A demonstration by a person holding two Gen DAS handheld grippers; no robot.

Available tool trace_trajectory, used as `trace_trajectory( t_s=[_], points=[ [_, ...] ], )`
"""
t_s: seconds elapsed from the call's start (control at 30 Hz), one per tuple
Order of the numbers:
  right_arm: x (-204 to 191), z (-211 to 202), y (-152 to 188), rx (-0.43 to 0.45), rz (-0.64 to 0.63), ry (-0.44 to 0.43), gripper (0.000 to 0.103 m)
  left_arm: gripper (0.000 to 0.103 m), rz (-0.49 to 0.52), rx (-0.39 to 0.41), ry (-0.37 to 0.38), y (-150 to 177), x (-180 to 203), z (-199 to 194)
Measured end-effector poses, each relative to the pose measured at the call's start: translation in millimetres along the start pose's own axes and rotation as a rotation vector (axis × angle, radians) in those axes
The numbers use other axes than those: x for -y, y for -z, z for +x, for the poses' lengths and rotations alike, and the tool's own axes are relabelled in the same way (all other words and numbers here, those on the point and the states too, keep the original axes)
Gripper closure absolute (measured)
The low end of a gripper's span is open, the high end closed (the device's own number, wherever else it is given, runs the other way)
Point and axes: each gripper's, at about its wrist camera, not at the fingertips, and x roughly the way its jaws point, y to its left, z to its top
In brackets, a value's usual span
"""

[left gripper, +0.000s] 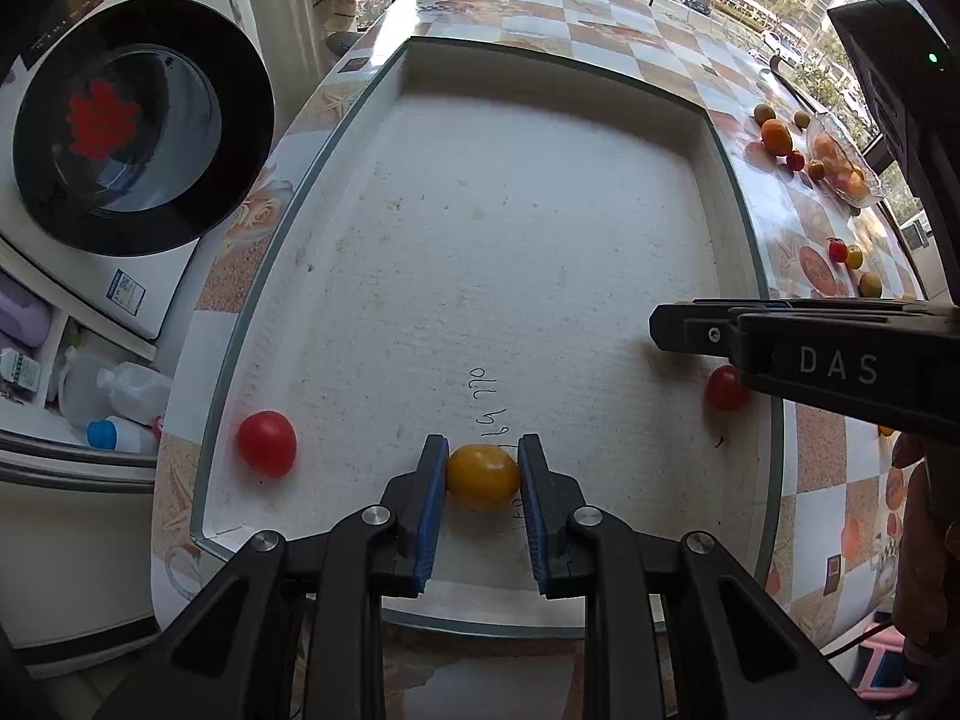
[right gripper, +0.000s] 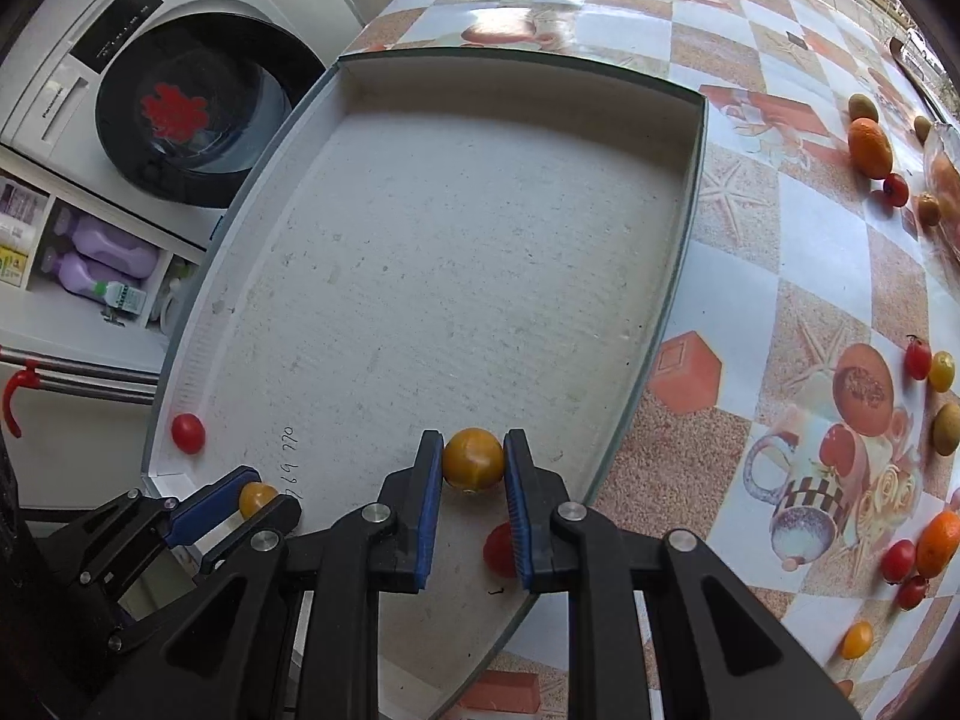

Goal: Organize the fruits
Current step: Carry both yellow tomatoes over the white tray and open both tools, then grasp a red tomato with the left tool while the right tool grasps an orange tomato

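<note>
A shallow white tray [left gripper: 540, 240] of rough, pitted foam-like material, rectangular with low upright walls, sits on a glossy checkered tablecloth [right gripper: 780, 252] printed with fruit and starfish motifs. The left gripper [left gripper: 483, 474] has black hinged arms and ribbed blue pads [left gripper: 429, 516]; its jaws are narrowed to a small gap and clamped on a smooth, round yellow cherry tomato [left gripper: 483, 476], pads pressing both sides, just above the tray floor near handwritten marks. The right gripper [right gripper: 473, 461], of the same build, is likewise clenched on a second yellow tomato [right gripper: 473, 459] over the tray's near right portion, pads touching both flanks. A glossy red cherry tomato [left gripper: 267, 443] lies in the tray's near left corner, against the wall; another red tomato [left gripper: 726, 387] lies at the near right side, partly hidden under the right gripper in the left wrist view. Loose fruit remains on the cloth to the right, well apart from the tray: an orange [right gripper: 870, 147], brownish round fruits, and small red and yellow tomatoes (some in a clear dish [left gripper: 843, 162], contents indistinct). A front-loading washing machine [right gripper: 198, 114] stands beyond the table's left edge.
</note>
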Motion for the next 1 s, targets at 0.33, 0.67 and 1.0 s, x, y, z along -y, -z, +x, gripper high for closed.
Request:
trace_trajectory(
  t_s=[0.33,0.67,1.0],
  points=[
    [-8,-8,-4,0.021,-0.026,-0.026,0.051,0.073,0.016,-0.001,-0.026,0,7,0],
    [6,-53,6,0.122,0.006,-0.029,0.022,0.021,0.047,0.026,-0.014,-5,18,-12],
    [74,-87,51,0.163,0.191,0.037,0.015,0.021,0.213,0.048,0.002,-17,83,-29]
  ],
)
